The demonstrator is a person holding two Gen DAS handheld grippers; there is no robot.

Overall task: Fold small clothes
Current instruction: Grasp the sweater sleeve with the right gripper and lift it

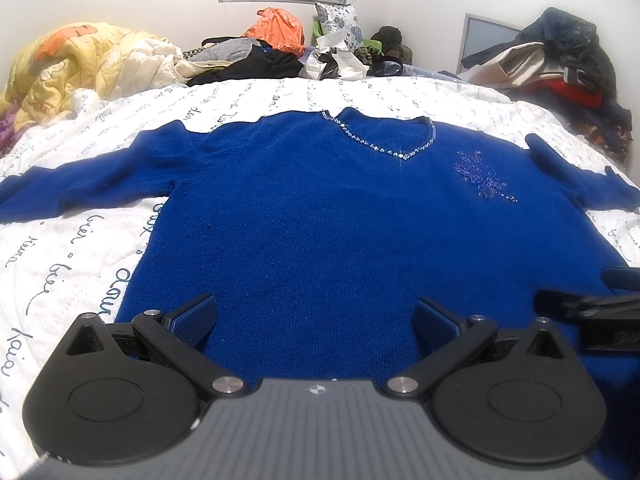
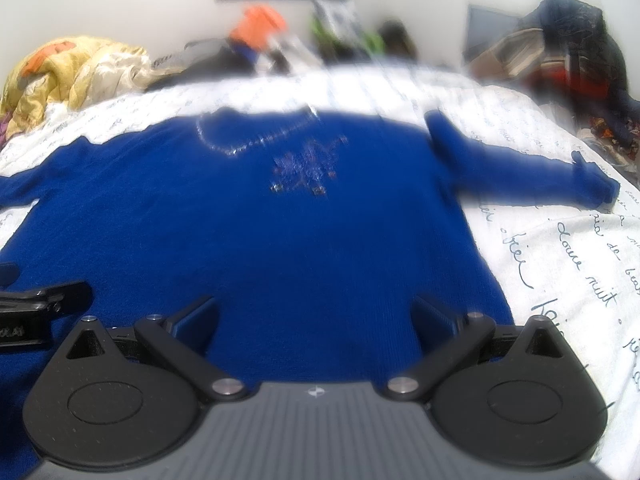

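A royal blue knit sweater (image 1: pixel 320 216) lies flat, front up, on a white bedsheet with script print (image 1: pixel 60 264), sleeves spread to both sides. It has a rhinestone neckline (image 1: pixel 384 148) and a beaded motif (image 1: pixel 480 176) on the chest. My left gripper (image 1: pixel 316 316) is open and empty over the sweater's lower left hem. My right gripper (image 2: pixel 316 316) is open and empty over the lower right hem of the sweater (image 2: pixel 304 240); this view is blurred. Each gripper shows at the edge of the other's view: the right gripper (image 1: pixel 600 316) and the left gripper (image 2: pixel 36 312).
A yellow quilt (image 1: pixel 80 64) is bunched at the back left. A heap of clothes, an orange bag (image 1: pixel 280 28) and a floral pillow (image 1: pixel 340 20) lie along the back. More dark clothes (image 1: pixel 568 64) are piled at the back right. A wall stands behind the bed.
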